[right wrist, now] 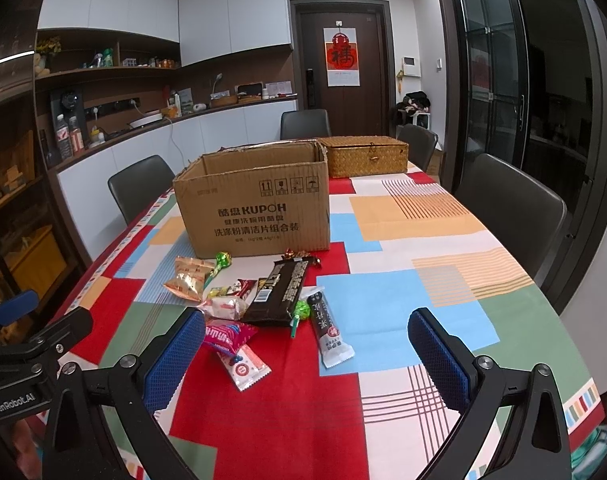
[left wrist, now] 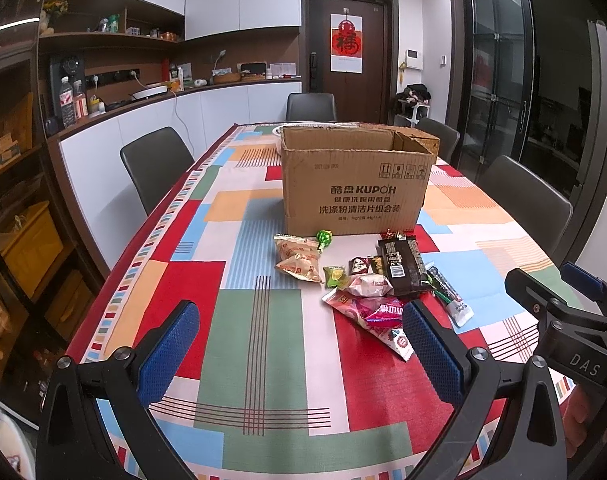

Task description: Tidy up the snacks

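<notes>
Snacks [right wrist: 239, 304] loose before cardboard box [right wrist: 259, 208]: light, crinkly, slippery wrappers; pinch flat sealed ends. Left gripper [left wrist: 299, 344], right gripper [right wrist: 307, 356] both spread, empty.

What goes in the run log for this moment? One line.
left hand-held gripper open | right hand-held gripper open | snacks on table | box open

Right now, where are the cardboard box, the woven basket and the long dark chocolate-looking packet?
cardboard box [right wrist: 255, 216], right wrist view, on its printed front wall.
woven basket [right wrist: 367, 158], right wrist view, on its front side.
dark packet [left wrist: 401, 266], left wrist view, on the middle of its wrapper.
</notes>
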Motion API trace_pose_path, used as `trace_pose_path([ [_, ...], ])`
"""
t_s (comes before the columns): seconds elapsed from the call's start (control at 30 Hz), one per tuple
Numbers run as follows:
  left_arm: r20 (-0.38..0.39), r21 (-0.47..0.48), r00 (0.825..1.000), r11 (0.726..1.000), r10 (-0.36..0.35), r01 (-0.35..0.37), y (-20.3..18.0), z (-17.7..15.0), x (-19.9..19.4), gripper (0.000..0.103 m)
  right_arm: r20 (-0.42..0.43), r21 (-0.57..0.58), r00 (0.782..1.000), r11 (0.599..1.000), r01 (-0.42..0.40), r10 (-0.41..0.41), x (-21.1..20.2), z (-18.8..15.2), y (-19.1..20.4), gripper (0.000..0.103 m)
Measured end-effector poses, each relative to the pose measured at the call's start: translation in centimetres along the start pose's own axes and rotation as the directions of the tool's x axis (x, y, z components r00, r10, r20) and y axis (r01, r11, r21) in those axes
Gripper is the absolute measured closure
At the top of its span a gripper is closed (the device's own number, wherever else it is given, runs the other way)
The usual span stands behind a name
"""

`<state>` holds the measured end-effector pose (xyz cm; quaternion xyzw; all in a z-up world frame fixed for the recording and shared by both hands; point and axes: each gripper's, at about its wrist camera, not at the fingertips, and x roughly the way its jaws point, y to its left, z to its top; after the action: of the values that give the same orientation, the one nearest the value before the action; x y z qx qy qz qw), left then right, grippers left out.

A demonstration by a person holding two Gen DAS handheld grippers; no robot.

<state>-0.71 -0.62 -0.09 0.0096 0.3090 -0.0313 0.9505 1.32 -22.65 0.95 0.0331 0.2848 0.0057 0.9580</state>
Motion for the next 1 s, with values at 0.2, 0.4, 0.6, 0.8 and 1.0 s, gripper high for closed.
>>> trace_pose_path([
  [0.2, -0.011, 0.003, 1.0, 1.0, 0.0, 0.0, 0.1, -0.2, 0.3, 0.0, -0.01, 0.005, 1.0, 1.0, -0.003, 0.003, 0.4, -0.1, -0.1, 0.001],
  [0.4, -0.027, 0.012, 1.0, 1.0, 0.001, 0.0, -0.1, -0.2, 0.8, 0.0, -0.028, 0.013, 1.0, 1.0, -0.007, 0.007, 0.9, -0.1, -0.4, 0.001],
  [0.6, -0.033, 0.043, 0.999, 0.999, -0.018, 0.019, -1.0, 0.0, 1.5, 0.0, -0.057, 0.021, 0.998, 1.0, -0.005, 0.006, 2.0, -0.2, -0.9, 0.001],
  [0.8, -0.038, 0.086, 0.999, 0.996, -0.031, 0.034, -2.3, 0.4, 2.7, 0.006, -0.102, 0.026, 0.995, 1.0, -0.005, 0.007, 3.7, -0.5, -1.7, 0.004],
  [1.0, -0.088, 0.123, 0.994, 0.99, -0.064, 0.075, -4.1, 1.0, 4.9, 0.014, -0.144, 0.025, 0.99, 1.0, -0.002, 0.006, 5.8, -0.5, -2.6, 0.014],
])
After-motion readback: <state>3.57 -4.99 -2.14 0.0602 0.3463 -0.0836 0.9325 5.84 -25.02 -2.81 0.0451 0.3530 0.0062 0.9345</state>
